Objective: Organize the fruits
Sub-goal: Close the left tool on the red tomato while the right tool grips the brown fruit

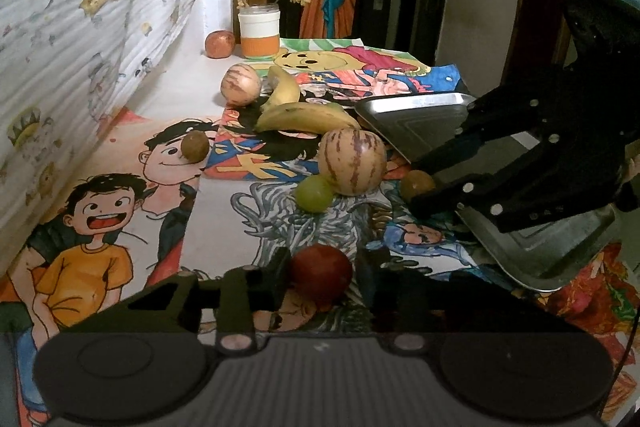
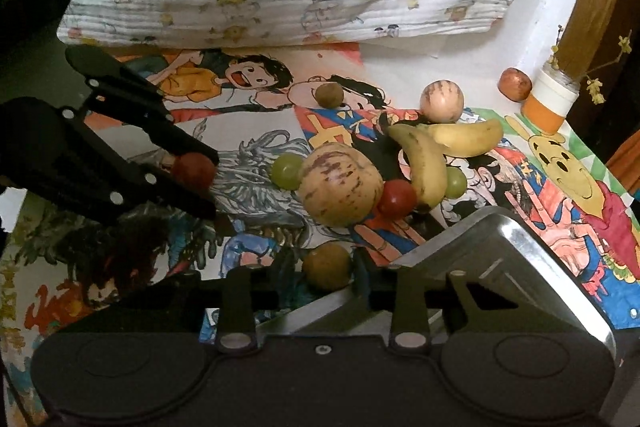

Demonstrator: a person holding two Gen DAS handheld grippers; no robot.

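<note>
Tabletop [image 1: 208,227]: plum [image 1: 320,277] between hand-held gripper [image 1: 320,281]

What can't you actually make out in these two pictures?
- Metal tray: in the left wrist view the right gripper covers its middle; in the right wrist view that camera's own body hides its near part.
- Red fruit: its underside sits behind the left gripper.
- Small green fruit: partly behind a banana in the right wrist view.
- Jar: contents too small and dim.

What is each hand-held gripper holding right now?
Left hand-held gripper: closed on a dark red fruit.
Right hand-held gripper: closed on a small brown fruit.
</note>
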